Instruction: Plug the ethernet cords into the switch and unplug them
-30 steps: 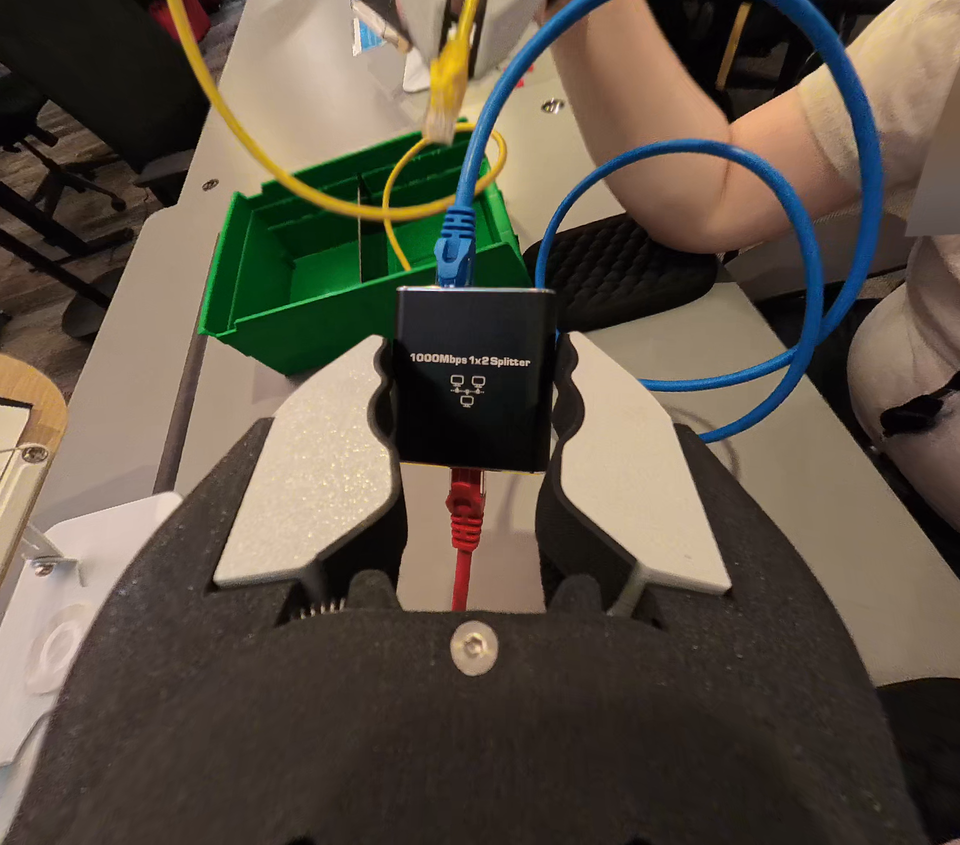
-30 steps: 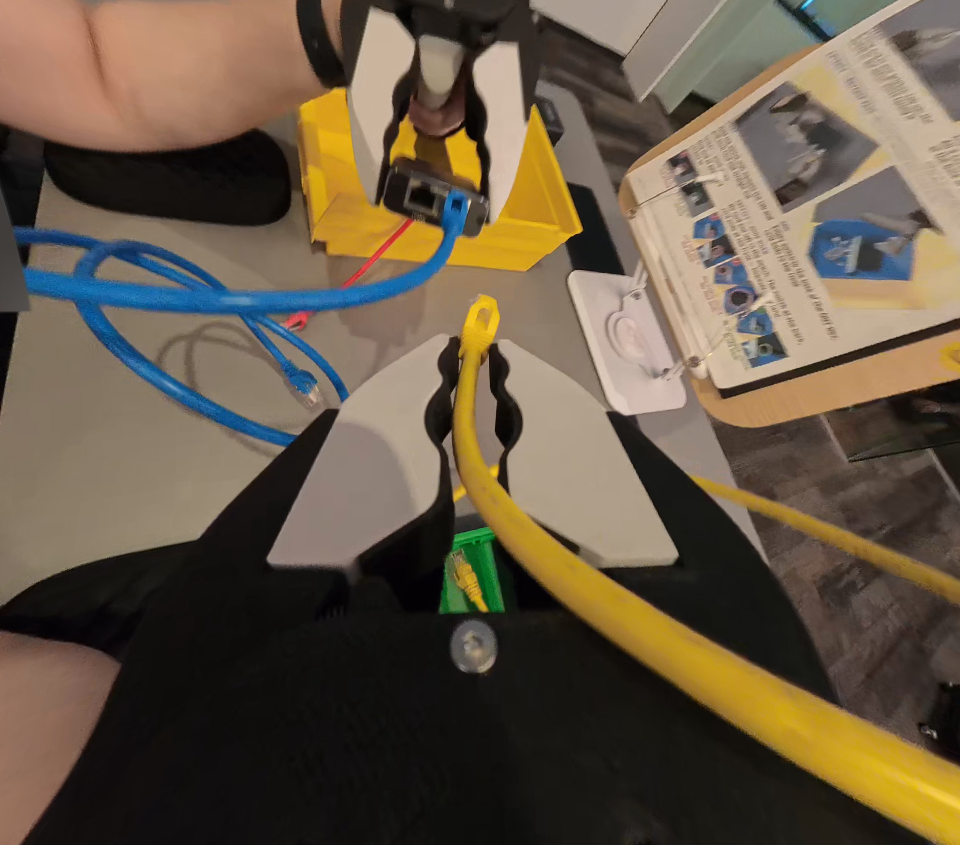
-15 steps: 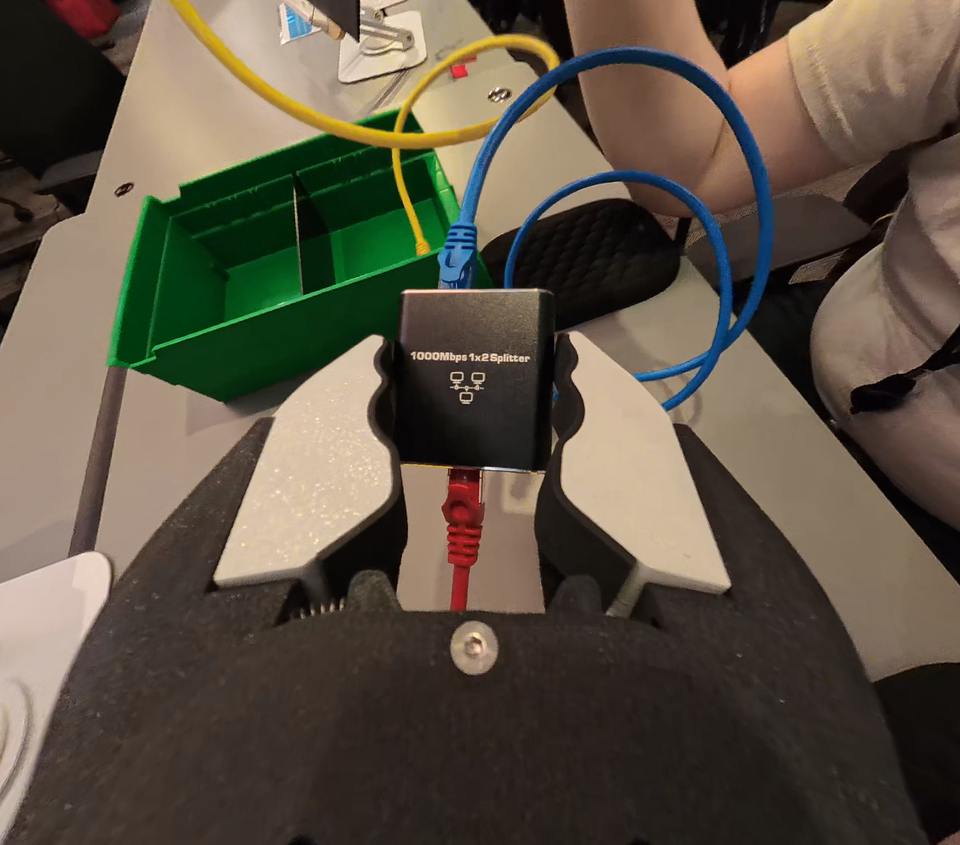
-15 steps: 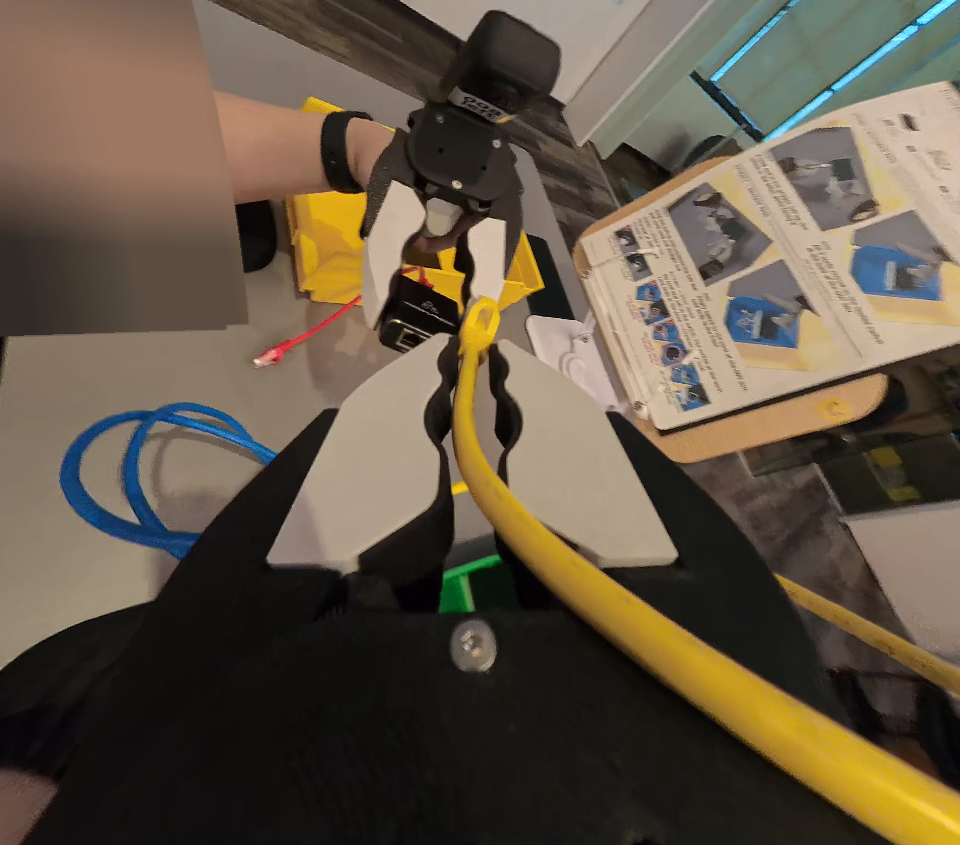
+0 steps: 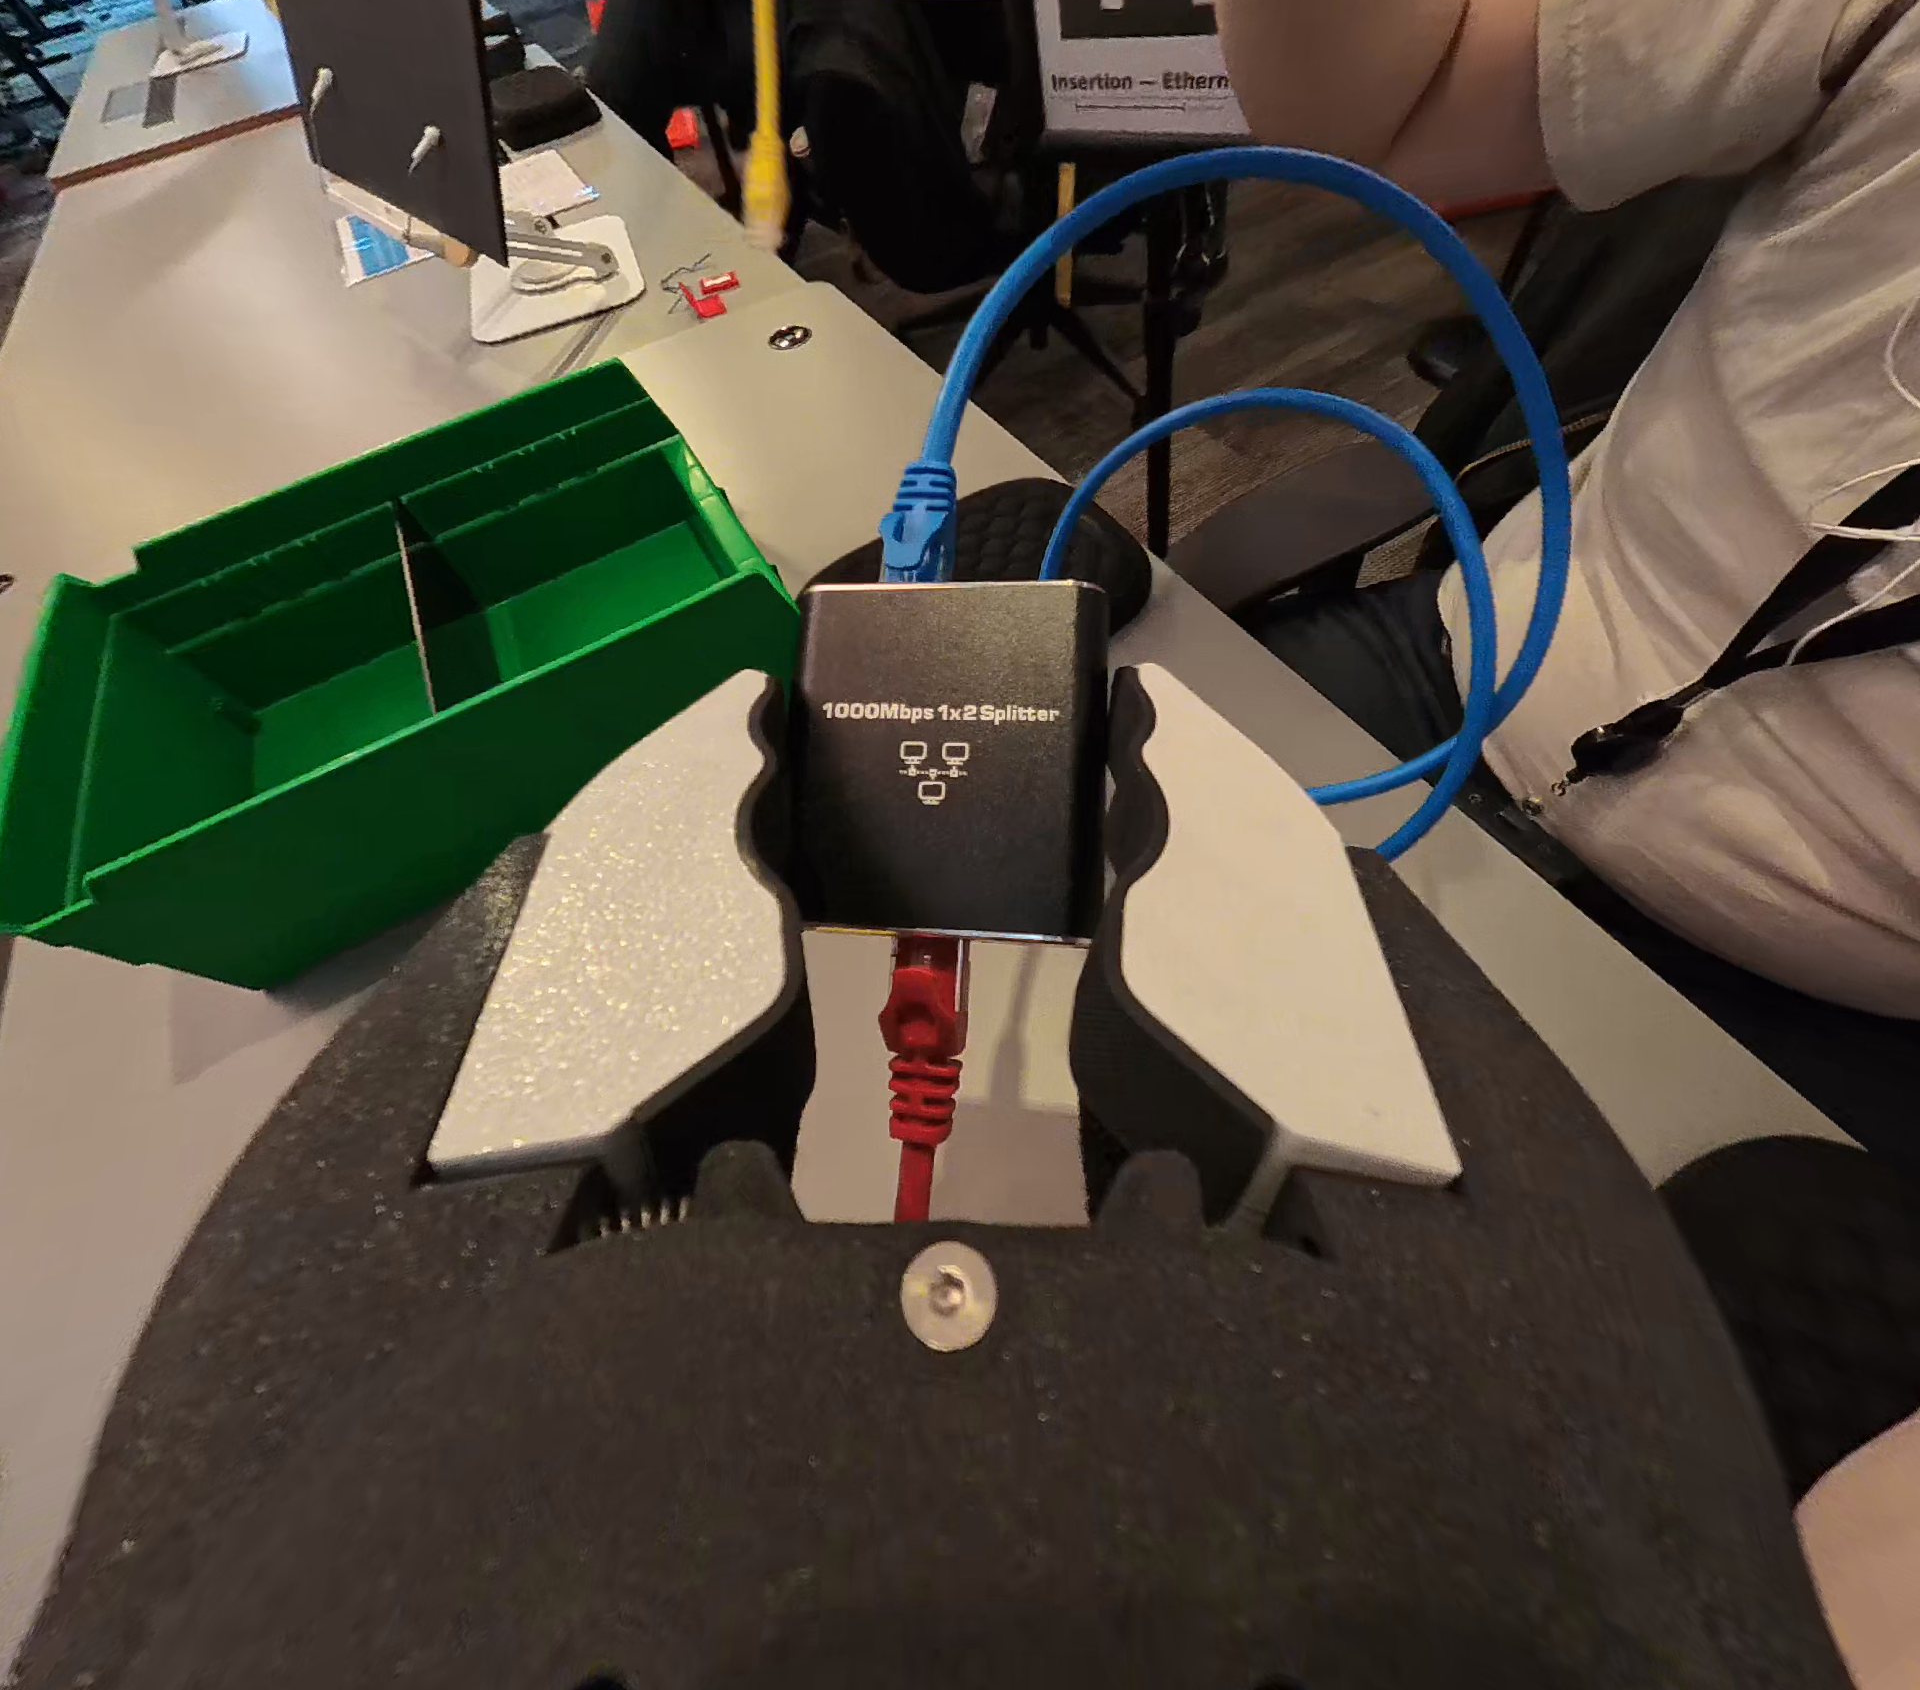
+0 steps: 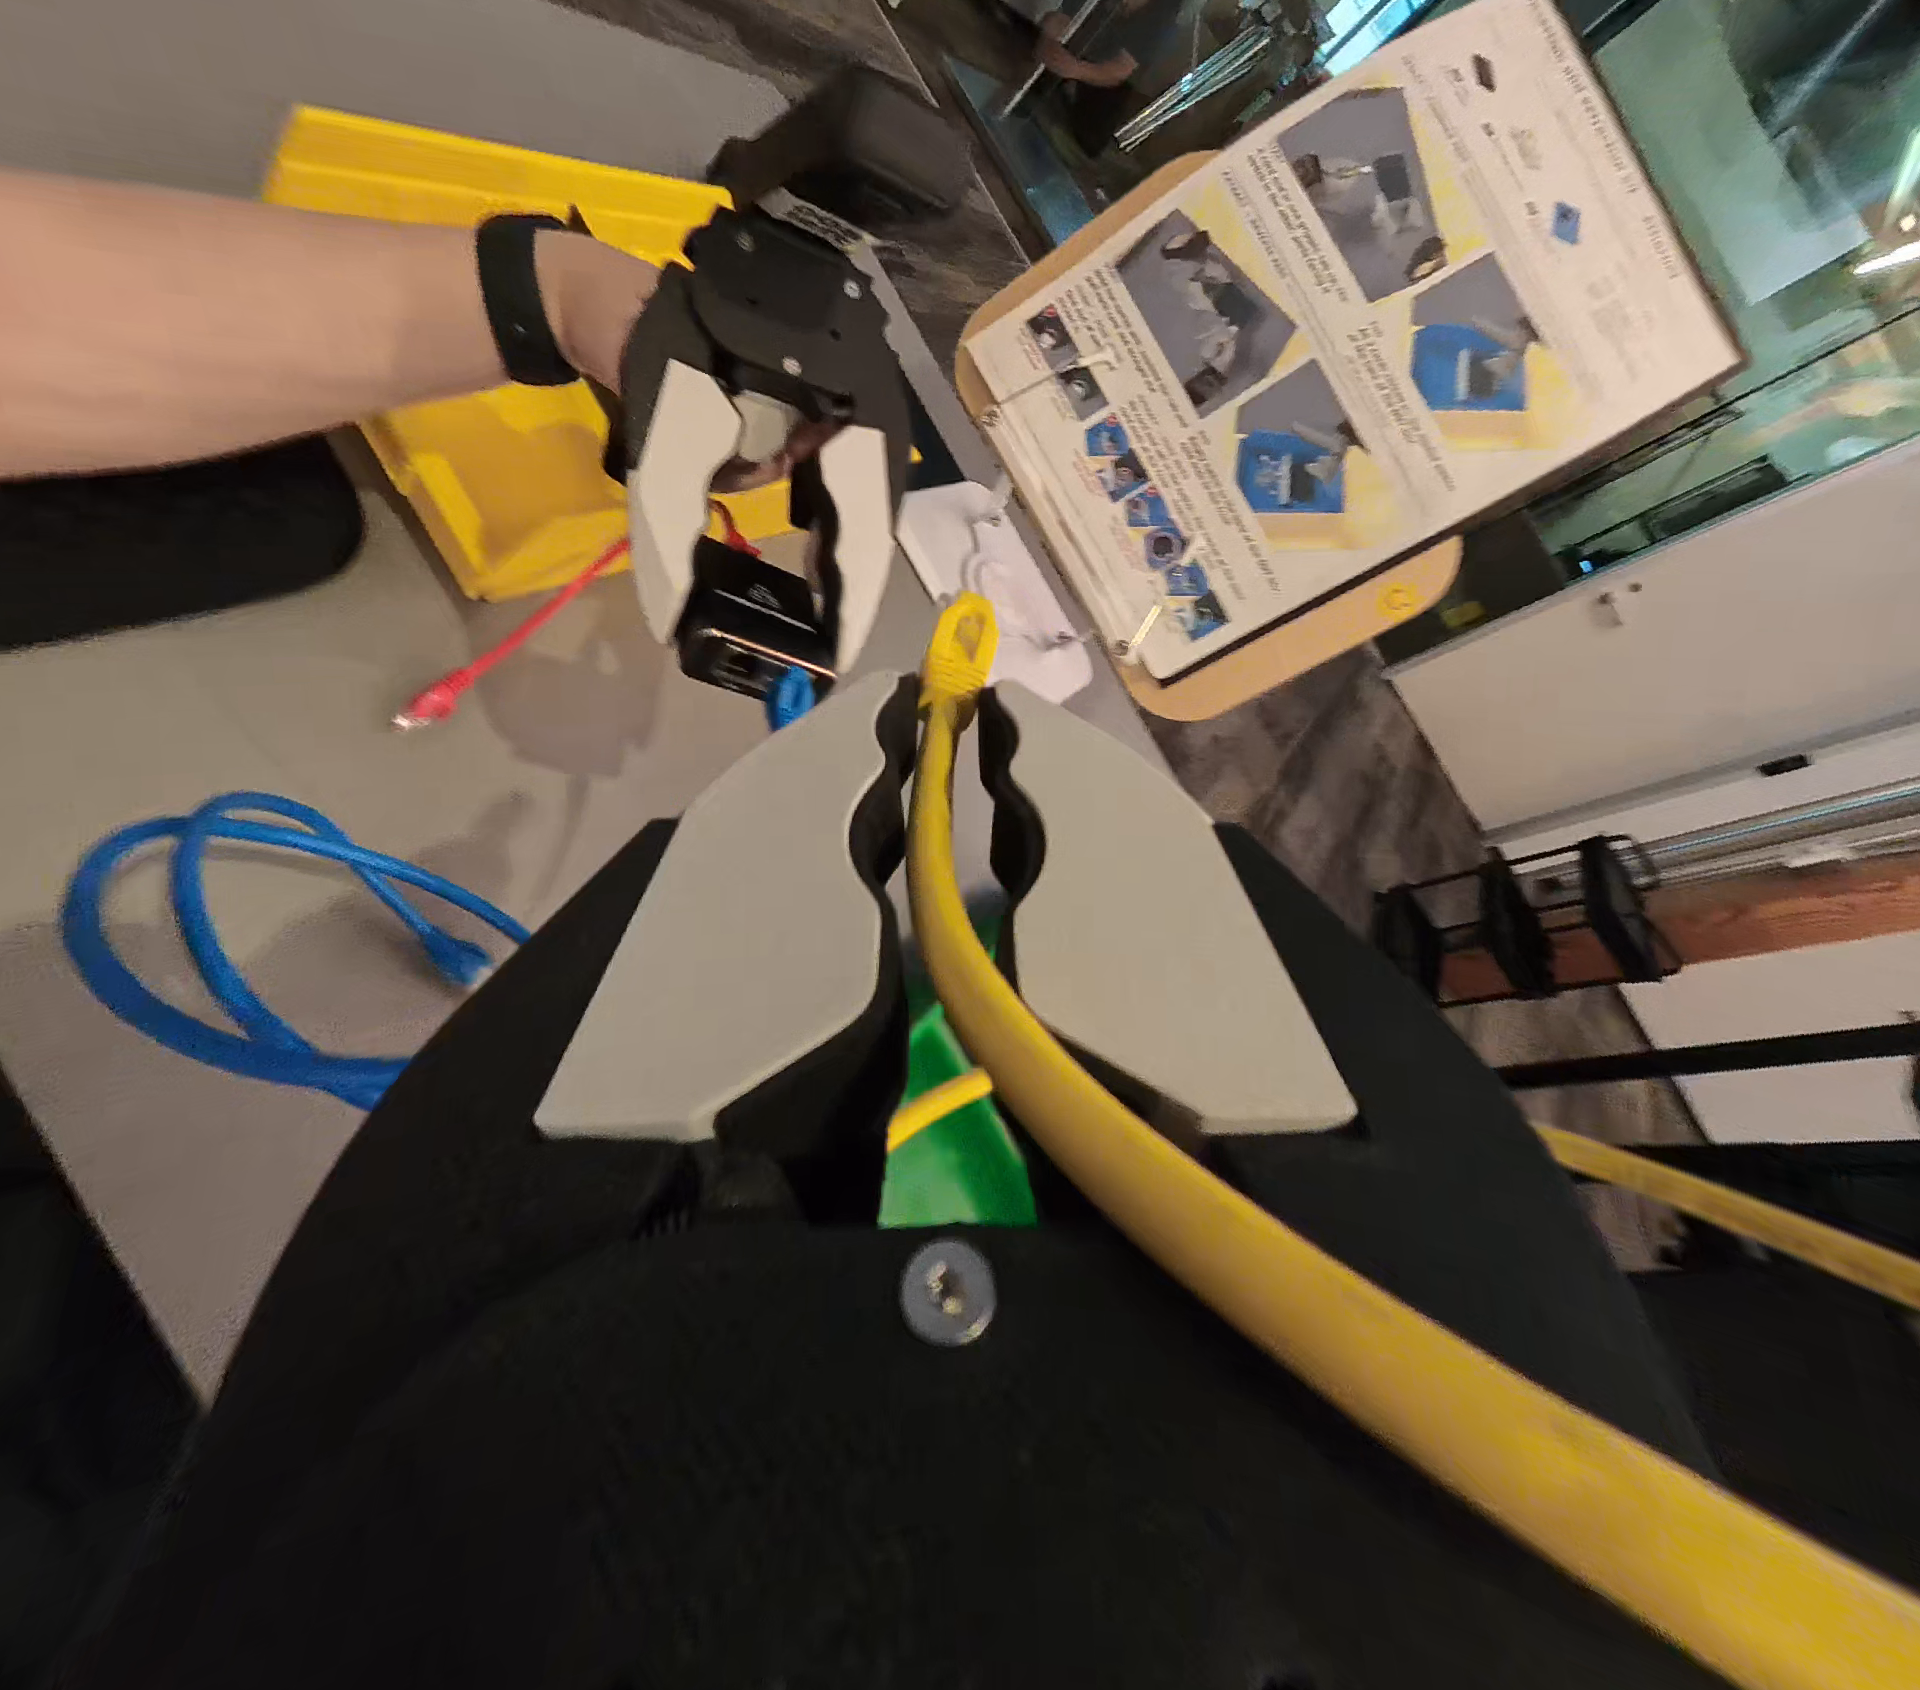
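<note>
Left of frame: green plastic divided bin on grey desk. Centre: left gripper clamped on small black metal switch box, red cord plugged below, blue cord above. Right wrist view: right gripper pinching yellow cord, plug beside switch box; free port mostly hidden.

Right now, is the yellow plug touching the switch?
Apart. The right wrist view shows the yellow plug at the right gripper tips, with white stand visible between it and the switch.
</note>
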